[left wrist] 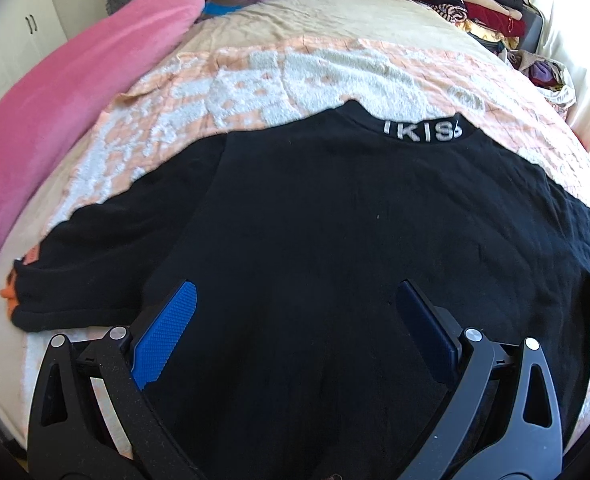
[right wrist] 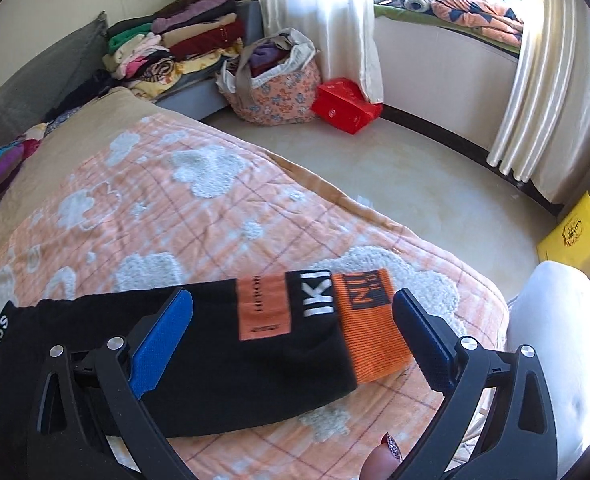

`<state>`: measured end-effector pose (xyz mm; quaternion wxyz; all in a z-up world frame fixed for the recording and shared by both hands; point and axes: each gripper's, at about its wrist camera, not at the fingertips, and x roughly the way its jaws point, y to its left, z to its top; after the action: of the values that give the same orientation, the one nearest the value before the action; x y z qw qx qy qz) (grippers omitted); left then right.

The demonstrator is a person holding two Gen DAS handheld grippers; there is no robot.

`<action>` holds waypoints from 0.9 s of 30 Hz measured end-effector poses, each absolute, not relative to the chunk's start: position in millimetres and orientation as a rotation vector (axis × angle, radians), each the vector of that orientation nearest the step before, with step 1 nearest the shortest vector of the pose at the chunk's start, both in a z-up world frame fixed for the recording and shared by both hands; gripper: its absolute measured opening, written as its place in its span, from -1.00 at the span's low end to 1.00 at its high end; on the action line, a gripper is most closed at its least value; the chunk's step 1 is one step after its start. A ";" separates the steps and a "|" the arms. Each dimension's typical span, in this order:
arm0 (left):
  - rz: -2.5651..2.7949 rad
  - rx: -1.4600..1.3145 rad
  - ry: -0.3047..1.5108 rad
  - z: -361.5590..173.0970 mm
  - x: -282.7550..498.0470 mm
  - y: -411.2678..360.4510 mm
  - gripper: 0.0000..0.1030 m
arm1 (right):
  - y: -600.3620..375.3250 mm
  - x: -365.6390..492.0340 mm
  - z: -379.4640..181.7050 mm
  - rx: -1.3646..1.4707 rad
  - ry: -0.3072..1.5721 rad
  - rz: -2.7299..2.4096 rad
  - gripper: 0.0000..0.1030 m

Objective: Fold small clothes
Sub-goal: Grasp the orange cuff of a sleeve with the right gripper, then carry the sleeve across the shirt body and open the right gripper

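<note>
Garment: we see a black sweatshirt (left wrist: 315, 240) spread flat, back side up, on a bed; white letters run along its collar at the far edge.
Left sleeve: it stretches toward the left of the left wrist view, and a bit of orange cuff (left wrist: 9, 292) peeks out at its end.
Right sleeve: in the right wrist view the other sleeve (right wrist: 255, 344) lies across the bedspread, with an orange patch, white letters and a ribbed orange cuff (right wrist: 371, 328) at its end.
Bedspread: the sweatshirt rests on a peach quilt (right wrist: 147, 208) with fuzzy white cloud shapes.
Left gripper: our left gripper (left wrist: 297, 300) hovers over the lower body of the sweatshirt, its blue-padded fingers spread wide, grasping nothing.
Right gripper: our right gripper (right wrist: 293, 312) sits above the sleeve, fingers spread wide to either side of it, the cuff just beside the right finger; it is released, with no cloth pinched.
Fingertip: a fingertip with a dark glittery nail (right wrist: 387, 452) shows at the bottom edge of the right wrist view.
Surroundings: a pink blanket (left wrist: 67, 112) lies along the bed's left side, and stacks of folded clothes (right wrist: 183, 44) sit beyond its far end.
Floor: a floral bag (right wrist: 275, 80) stuffed with clothes, a red box (right wrist: 345, 104) and a yellow box (right wrist: 579, 236) sit near the curtained window.
</note>
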<state>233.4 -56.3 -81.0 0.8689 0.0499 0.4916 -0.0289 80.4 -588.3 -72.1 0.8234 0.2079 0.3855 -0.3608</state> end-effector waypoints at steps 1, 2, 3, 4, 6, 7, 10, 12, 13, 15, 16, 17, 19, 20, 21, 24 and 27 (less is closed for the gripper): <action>-0.070 0.103 1.034 -84.8 234.3 -56.1 0.82 | -592.5 78.1 -76.8 0.445 0.829 -0.772 0.92; -0.086 0.101 1.040 -88.7 234.3 -57.2 0.82 | -598.6 75.4 -84.0 0.449 0.852 -0.781 0.92; -0.101 0.099 1.041 -91.1 234.0 -58.2 0.82 | -604.4 73.2 -91.0 0.458 0.874 -0.785 0.92; -0.120 0.100 1.040 -93.5 233.0 -60.1 0.82 | -607.6 71.9 -96.0 0.469 0.886 -0.785 0.92; -0.140 0.105 1.045 -98.4 231.9 -64.3 0.82 | -617.1 68.2 -109.6 0.506 0.908 -0.796 0.92; -0.149 0.111 1.051 -101.7 231.2 -66.3 0.82 | -620.3 68.0 -115.7 0.520 0.921 -0.797 0.92; -0.151 0.130 1.061 -111.2 230.3 -67.9 0.82 | -624.4 71.8 -132.5 0.568 0.950 -0.772 0.90; -0.155 0.133 1.058 -114.1 229.0 -66.7 0.82 | -616.9 76.6 -133.9 0.536 0.957 -0.759 0.61; -0.157 0.130 1.056 -114.7 228.5 -66.4 0.82 | -613.7 78.5 -132.0 0.521 0.955 -0.748 0.26; -0.159 0.122 1.053 -114.9 228.0 -65.2 0.82 | -607.4 82.9 -126.5 0.501 0.949 -0.708 -0.15; -0.161 0.119 1.051 -115.0 228.1 -64.6 0.82 | -606.8 84.5 -125.0 0.506 0.943 -0.682 -0.45; -0.161 0.120 1.050 -115.3 228.9 -65.2 0.82 | -604.5 85.7 -121.3 0.502 0.936 -0.665 -0.50; -0.164 0.119 1.049 -115.0 229.0 -64.5 0.82 | -600.5 85.3 -110.5 0.494 0.915 -0.630 -0.64; -0.166 0.120 1.048 -114.6 230.2 -63.8 0.82 | -597.1 84.8 -101.8 0.496 0.898 -0.608 -0.65; -0.168 0.121 1.047 -113.8 230.2 -63.4 0.82 | -593.3 84.1 -92.5 0.492 0.879 -0.586 -0.66; -0.173 0.118 1.039 -108.7 229.0 -62.4 0.82 | -571.2 88.0 -48.1 0.498 0.785 -0.470 -0.67; -0.178 0.098 1.023 -97.8 228.0 -58.6 0.82 | -541.5 96.8 -2.8 0.519 0.689 -0.333 -0.67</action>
<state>228.0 -58.6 -97.8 0.8670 0.0468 0.4887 -0.0851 96.8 -541.5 -2.8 0.8949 0.2505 0.3325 -0.1605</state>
